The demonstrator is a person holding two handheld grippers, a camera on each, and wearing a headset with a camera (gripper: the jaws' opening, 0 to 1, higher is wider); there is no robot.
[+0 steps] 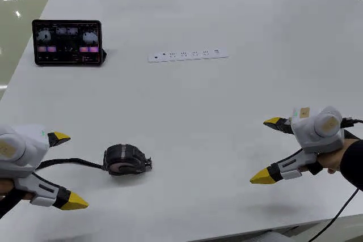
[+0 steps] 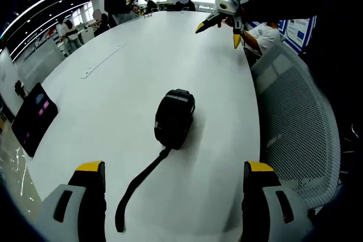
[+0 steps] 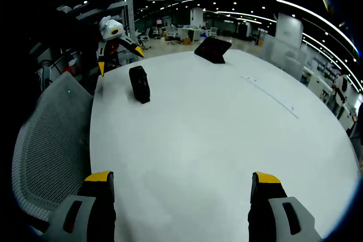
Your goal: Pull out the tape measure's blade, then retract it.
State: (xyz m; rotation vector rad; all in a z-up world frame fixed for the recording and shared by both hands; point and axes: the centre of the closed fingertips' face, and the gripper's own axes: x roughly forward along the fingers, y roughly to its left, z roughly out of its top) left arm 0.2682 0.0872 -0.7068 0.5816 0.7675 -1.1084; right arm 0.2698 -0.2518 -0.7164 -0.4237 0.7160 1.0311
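Tape measure (image 1: 126,160) lies on the white table (image 1: 198,100), straight ahead of the left gripper (image 1: 69,169) and just beyond its yellow tips. In the left gripper view it sits centred between the two jaws. Its black wrist strap (image 1: 68,162) trails back from the case towards that gripper, so the case and strap together run roughly along the gripper's own pointing line. On the far side of the case, facing away from the left gripper, a small tab sticks out (probably the blade's hook, though it is too small to be sure). No blade is drawn out yet.

The left gripper stands with its jaws spread wide and nothing between them. The right gripper (image 1: 266,149) is likewise spread and empty. It is well apart from the tape measure, which lies far out ahead of it and off to one side in the right gripper view.

The left gripper is plainly the nearer one and looks best placed to close on the case. The right would then have to cross the bare table to reach the hook end, which faces its way.
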